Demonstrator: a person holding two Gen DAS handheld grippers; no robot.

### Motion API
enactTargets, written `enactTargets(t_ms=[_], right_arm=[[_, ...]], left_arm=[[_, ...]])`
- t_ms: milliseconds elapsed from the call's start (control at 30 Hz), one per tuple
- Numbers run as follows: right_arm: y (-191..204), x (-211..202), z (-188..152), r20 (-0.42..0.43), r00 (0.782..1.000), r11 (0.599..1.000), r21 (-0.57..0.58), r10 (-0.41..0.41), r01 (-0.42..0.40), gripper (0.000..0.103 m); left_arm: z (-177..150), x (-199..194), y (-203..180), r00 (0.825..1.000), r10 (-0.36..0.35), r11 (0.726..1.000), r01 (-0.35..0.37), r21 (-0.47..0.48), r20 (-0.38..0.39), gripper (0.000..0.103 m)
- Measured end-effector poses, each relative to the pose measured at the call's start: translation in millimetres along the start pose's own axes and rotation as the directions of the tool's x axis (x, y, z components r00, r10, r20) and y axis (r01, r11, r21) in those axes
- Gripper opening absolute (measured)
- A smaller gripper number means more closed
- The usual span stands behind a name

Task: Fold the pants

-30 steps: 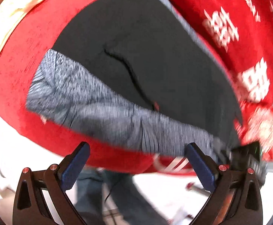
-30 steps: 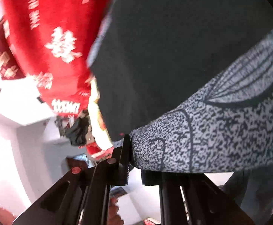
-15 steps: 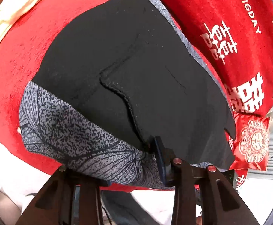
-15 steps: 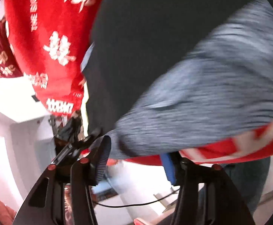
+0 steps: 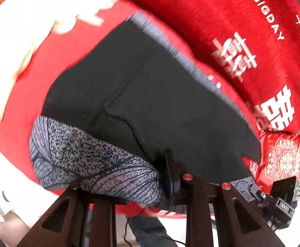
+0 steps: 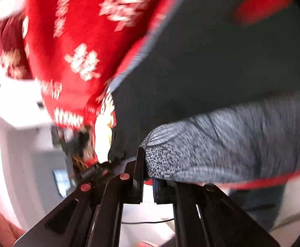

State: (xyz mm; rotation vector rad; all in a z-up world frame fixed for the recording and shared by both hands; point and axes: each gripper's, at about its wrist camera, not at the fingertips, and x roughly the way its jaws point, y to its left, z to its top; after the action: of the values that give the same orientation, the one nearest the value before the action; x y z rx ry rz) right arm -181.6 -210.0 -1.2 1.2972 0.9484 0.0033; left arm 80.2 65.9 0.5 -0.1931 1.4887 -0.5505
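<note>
Black pants (image 5: 160, 103) with a grey speckled leaf-print waistband (image 5: 92, 160) lie on a red bedspread (image 5: 242, 20). My left gripper (image 5: 150, 185) is shut on the waistband near its middle, with cloth bunched over its fingers. In the right wrist view, blurred by motion, the pants (image 6: 222, 72) fill the upper right. My right gripper (image 6: 147, 177) is shut on the end of the waistband (image 6: 211, 150).
The red bedspread has white printed characters (image 5: 232, 57). A red patterned cushion (image 5: 279, 160) lies at the right. The bed edge runs close in front of both grippers, with a pale floor below (image 6: 145, 216). A person's jeans (image 5: 150, 230) show below.
The left gripper closed on the waistband and still holds it. The right gripper let go, opened half a second ago, and has closed again on the waistband end. Both views shifted.
</note>
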Motion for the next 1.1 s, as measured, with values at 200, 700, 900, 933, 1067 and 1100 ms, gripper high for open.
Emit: enactTargets(t_ms=[200, 700, 900, 933, 1067, 1100], right_arm=[[13, 15, 121, -0.109, 0.994, 1.000, -0.025, -0.015, 0.012, 0.009], [-31, 115, 261, -0.294, 0.952, 0.996, -0.046, -0.087, 0.076, 0.054], [43, 77, 222, -0.232, 0.949, 0.922, -0.369, -0.215, 0.118, 0.087], [50, 79, 215, -0.229, 0.945, 0.904, -0.410, -0.235, 0.125, 0.083], [54, 113, 201, -0.266, 0.900, 0.846, -0.503, -0.345, 0.176, 0.049], [51, 124, 202, -0.266, 0.889, 0.834, -0.516, -0.373, 0.196, 0.048]], left_arm=[[85, 17, -48, 0.998, -0.001, 1.000, -0.001, 0.022, 0.065, 0.027], [164, 96, -75, 0.984, 0.179, 0.975, -0.180, 0.130, 0.013, 0.029], [140, 40, -84, 0.948, 0.289, 0.935, -0.309, 0.173, 0.130, 0.057], [139, 39, -84, 0.944, 0.300, 0.931, -0.321, 0.172, 0.136, 0.057], [147, 68, -86, 0.934, 0.334, 0.918, -0.353, 0.180, 0.129, 0.057], [150, 78, -88, 0.927, 0.351, 0.910, -0.371, 0.187, 0.135, 0.057]])
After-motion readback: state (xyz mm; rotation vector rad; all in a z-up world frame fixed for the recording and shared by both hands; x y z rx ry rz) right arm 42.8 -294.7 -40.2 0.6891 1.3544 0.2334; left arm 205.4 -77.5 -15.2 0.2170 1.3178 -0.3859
